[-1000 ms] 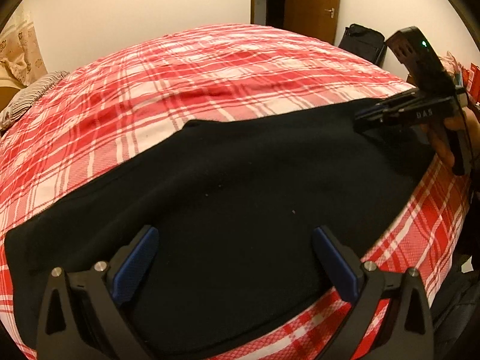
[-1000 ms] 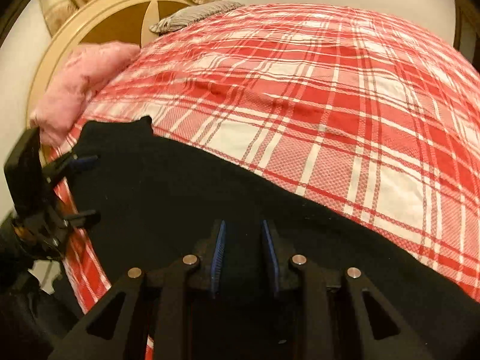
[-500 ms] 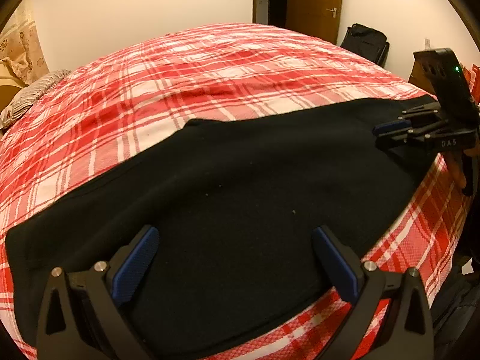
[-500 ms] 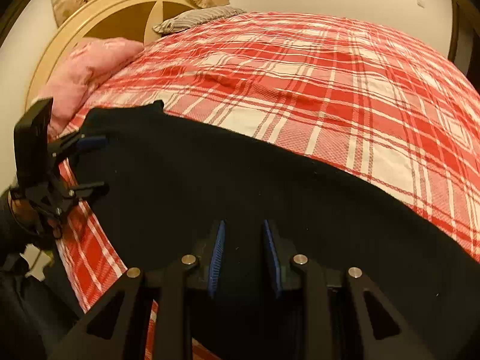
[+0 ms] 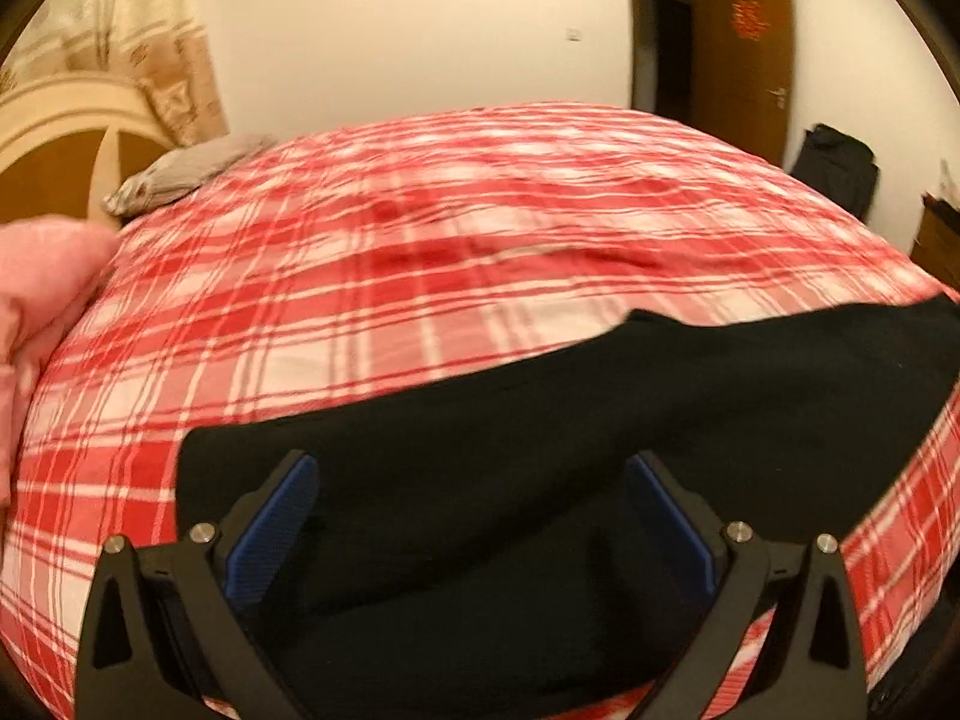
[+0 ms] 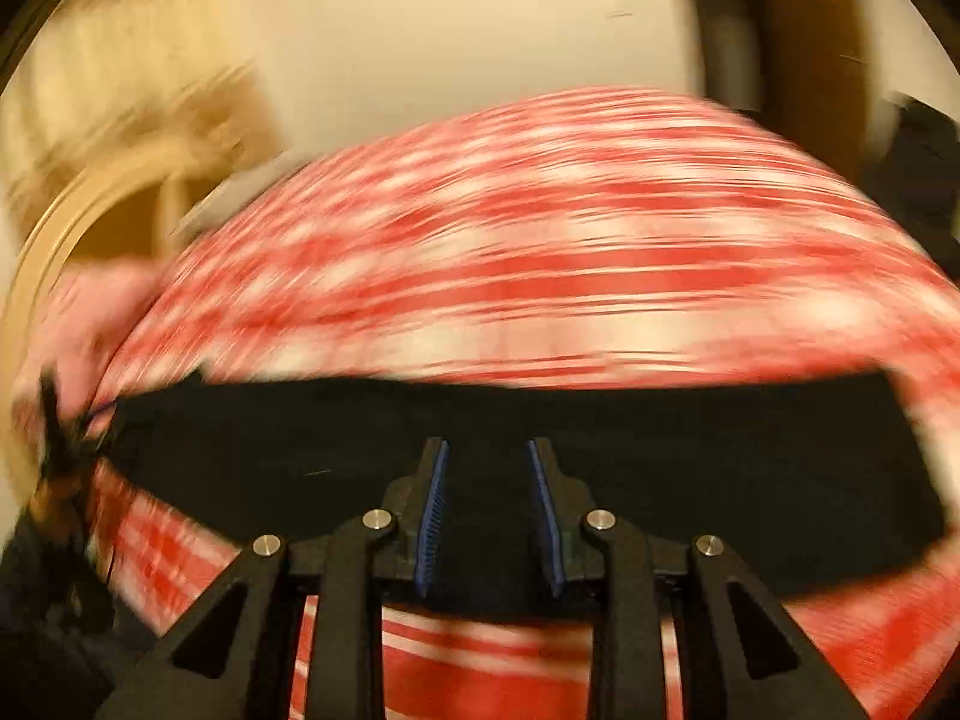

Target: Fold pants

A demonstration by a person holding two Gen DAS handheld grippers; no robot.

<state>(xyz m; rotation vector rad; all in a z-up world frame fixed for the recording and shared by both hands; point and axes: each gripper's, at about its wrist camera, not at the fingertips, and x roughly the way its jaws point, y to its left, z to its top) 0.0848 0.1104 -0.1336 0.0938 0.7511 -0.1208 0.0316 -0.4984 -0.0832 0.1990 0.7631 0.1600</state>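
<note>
Black pants (image 5: 540, 450) lie on the plaid bed (image 5: 420, 276) beneath both tools: left tool (image 5: 474, 528) spread wide, right tool (image 6: 489, 516) narrowly parted, seemingly poised to grip for folding.

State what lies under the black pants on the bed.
The black pants lie on the red plaid bedspread, which shows around them on all visible sides. Whatever lies beneath the cloth itself is covered and cannot be seen.

Pants (image 5: 540, 432): plain black. Bedspread (image 5: 420, 276): red-white plaid. Pillow (image 5: 36, 276), 9 o'clock: pink. Pillow (image 5: 180, 171), 10 o'clock: grey. Headboard (image 5: 54, 138): cream, brown. Door (image 5: 744, 54), 1 o'clock: brown. Gripper pads (image 5: 276, 516): blue.
</note>
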